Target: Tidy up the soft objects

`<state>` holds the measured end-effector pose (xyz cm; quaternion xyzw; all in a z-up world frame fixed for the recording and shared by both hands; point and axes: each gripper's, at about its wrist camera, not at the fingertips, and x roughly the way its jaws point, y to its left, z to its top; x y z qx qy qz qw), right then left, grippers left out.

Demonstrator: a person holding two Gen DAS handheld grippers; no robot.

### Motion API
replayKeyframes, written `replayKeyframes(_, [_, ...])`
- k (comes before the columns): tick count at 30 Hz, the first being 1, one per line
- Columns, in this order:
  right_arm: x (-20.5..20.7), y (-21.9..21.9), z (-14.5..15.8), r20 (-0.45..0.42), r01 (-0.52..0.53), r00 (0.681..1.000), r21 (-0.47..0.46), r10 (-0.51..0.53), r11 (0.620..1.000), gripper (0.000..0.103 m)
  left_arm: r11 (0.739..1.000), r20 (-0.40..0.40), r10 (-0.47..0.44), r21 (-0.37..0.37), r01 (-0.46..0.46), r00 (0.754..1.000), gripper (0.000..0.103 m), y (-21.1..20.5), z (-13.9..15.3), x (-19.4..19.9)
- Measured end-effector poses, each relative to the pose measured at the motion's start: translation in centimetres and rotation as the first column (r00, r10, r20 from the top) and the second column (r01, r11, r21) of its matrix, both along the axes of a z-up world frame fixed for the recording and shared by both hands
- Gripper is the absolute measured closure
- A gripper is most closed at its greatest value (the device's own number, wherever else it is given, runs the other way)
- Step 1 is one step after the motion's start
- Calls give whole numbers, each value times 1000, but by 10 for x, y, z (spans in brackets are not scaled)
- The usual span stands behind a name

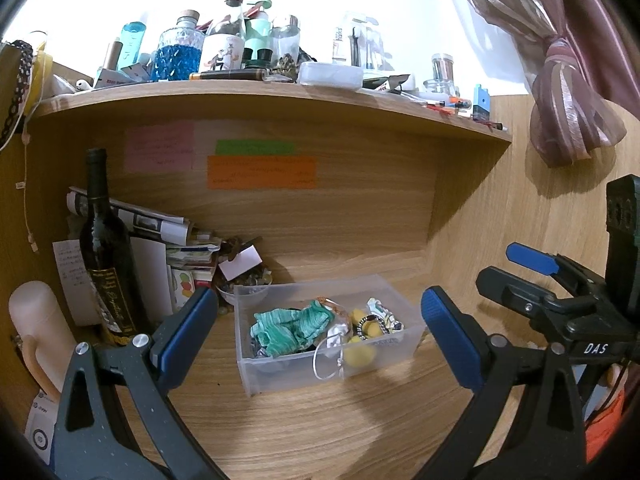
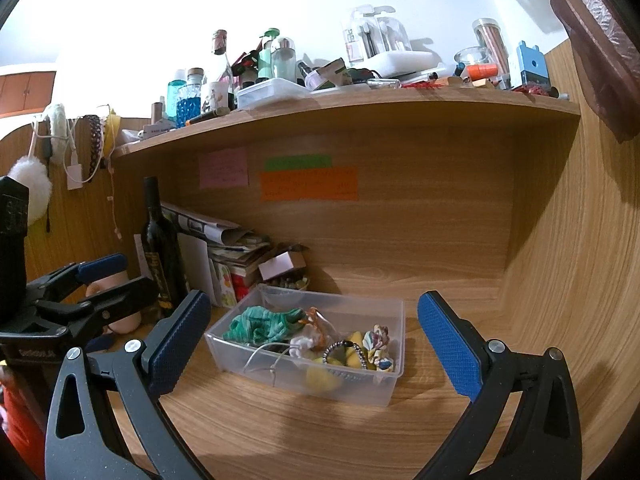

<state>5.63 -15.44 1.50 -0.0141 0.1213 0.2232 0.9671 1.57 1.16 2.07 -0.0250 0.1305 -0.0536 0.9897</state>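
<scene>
The left gripper (image 1: 318,330) is hovering with its blue pads spread wide, pinching nothing; the right gripper (image 2: 314,340) is likewise gaping empty. At the left of the frame a dark wine bottle (image 1: 105,248) is standing upright beside stacked papers (image 1: 160,232). At centre, a translucent plastic bin (image 1: 280,372) is sitting on the wooden desk (image 1: 320,432), well apart from both grippers. Inside, from left to right, are lying a teal knitted cloth (image 1: 292,328), a white soft item with a wire loop (image 1: 334,354), yellow soft balls (image 1: 360,354) with a beaded band (image 1: 366,326) touching them, and a floral scrunchie (image 2: 382,346).
</scene>
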Motion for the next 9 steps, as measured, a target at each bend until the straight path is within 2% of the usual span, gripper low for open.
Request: replayKeyframes(9, [0,3,-3,-11,6,1000,0,-6,1000,0,1000,-8,5,-9,-5,1000,0,0,-1,3])
